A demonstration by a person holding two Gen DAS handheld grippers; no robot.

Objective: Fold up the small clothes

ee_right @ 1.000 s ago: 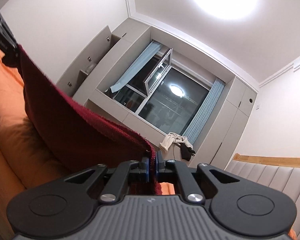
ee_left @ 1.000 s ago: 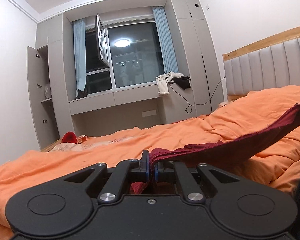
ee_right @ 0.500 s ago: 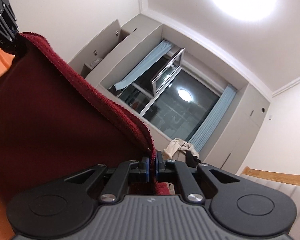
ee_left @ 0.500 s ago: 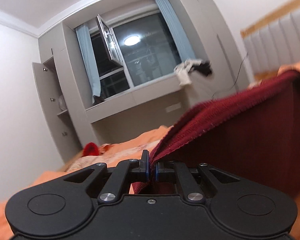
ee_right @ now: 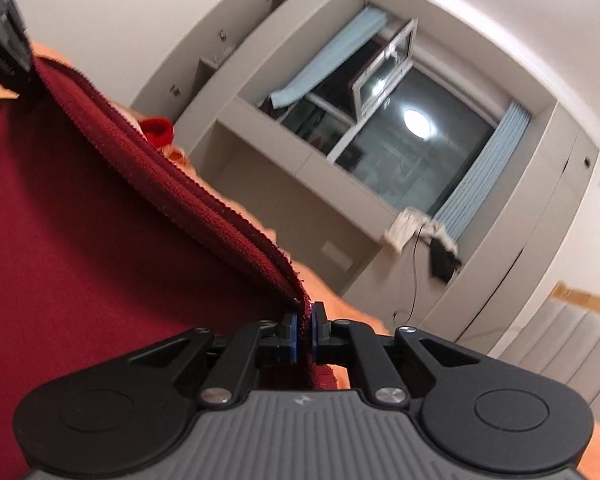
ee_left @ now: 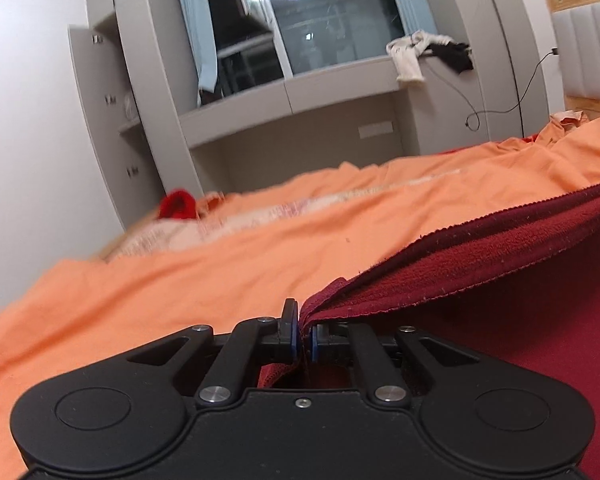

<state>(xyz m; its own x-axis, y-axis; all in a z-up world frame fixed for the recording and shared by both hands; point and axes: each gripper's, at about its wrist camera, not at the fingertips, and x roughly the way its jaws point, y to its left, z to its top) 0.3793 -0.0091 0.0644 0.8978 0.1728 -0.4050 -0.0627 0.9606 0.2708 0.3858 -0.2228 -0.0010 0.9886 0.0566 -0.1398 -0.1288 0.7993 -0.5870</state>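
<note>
Where lettering shows, blurred, unreadable.

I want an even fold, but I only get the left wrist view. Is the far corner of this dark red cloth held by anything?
Observer: Yes. The right gripper is shut on the edge of the dark red cloth, with the fabric pinched between its pads.
Operator: Does the edge sag between the grippers?
Observer: No. In the right wrist view the hem runs straight and stretched up to the left gripper.
Operator: Is there a single layer in the right grip?
Observer: It looks doubled, with two hems lying side by side as they enter the pads.
</note>
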